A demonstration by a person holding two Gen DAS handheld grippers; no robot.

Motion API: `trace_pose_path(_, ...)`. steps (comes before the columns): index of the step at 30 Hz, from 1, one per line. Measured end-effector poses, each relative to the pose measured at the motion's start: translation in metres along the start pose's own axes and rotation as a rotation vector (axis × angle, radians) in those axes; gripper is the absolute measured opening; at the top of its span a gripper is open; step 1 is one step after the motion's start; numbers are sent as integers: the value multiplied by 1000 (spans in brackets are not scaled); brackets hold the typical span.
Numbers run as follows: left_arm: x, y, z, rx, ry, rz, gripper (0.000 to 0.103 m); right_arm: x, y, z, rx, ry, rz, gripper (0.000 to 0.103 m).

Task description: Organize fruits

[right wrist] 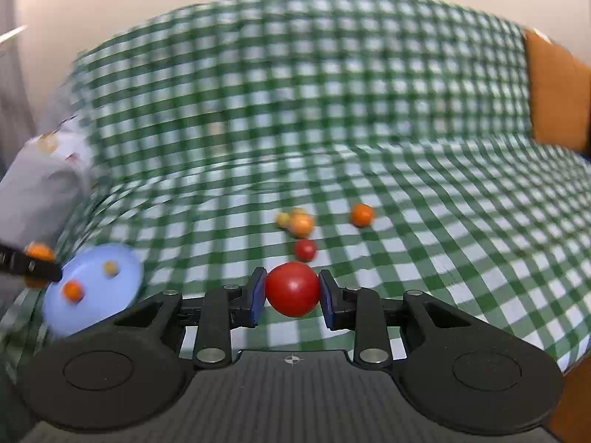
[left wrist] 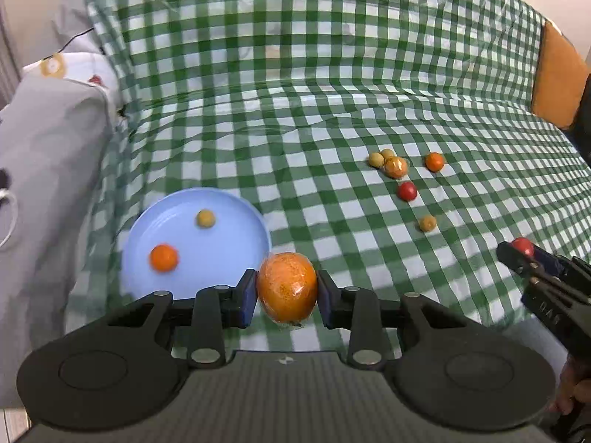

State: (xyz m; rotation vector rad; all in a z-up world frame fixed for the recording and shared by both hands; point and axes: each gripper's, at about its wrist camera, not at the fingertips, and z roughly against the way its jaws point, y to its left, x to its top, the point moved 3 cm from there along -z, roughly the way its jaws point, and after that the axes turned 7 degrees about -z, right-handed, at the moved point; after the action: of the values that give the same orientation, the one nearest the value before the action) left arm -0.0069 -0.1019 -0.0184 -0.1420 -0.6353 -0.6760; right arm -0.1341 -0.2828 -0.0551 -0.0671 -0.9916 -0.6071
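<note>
**A:** So, starting closest in: the left tongs (left wrist: pixel 287 295) are clamped on the wrapped orange (left wrist: pixel 287 288), held just at the near rim of the blue plate (left wrist: pixel 229 203). The right tongs (right wrist: pixel 291 295) are clamped on the red tomato (right wrist: pixel 292 288), up off the checked cloth (right wrist: pixel 443 221).

**B:** How would you finish the step well?

**A:** I'd carry the orange over the bare middle of the plate, lower it before letting go so it doesn't roll, and keep it off the small orange fruit (left wrist: pixel 163 257) and the yellowish one (left wrist: pixel 205 218) already lying there. The tomato should wait its turn, since both tongs heading for one plate could knock together.

**B:** And farther out?

**A:** Loose fruit sits well apart from the plate: a yellowish berry (left wrist: pixel 427 223), a red tomato (left wrist: pixel 407 191), then a tight cluster (left wrist: pixel 389 162) with an orange ball (left wrist: pixel 434 161) just beside it.

**B:** Anything unclear?

**A:** The right wrist view is smeared, so that cluster can't be counted there. What lies under the cloth, sofa or bed, I can't tell. The plate's near edge is hidden behind the left tongs.
</note>
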Motion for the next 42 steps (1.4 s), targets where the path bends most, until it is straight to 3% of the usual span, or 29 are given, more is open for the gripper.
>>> trace_pose_path(13,-47,31,69,-4,-71,77,38,-23,78,83,194,73,45,32)
trace_pose_path(22,-60,40,97,5,-105,96,37,-33,114,121,293,33,106,32)
trace_pose_path(29,-67,39,109,1,-113,112,38,-38,115,133,300,13,148,32)
trace_pose_path(42,-47,2,112,-63,-136,1,38,-38,87,144,230,-57,94,32)
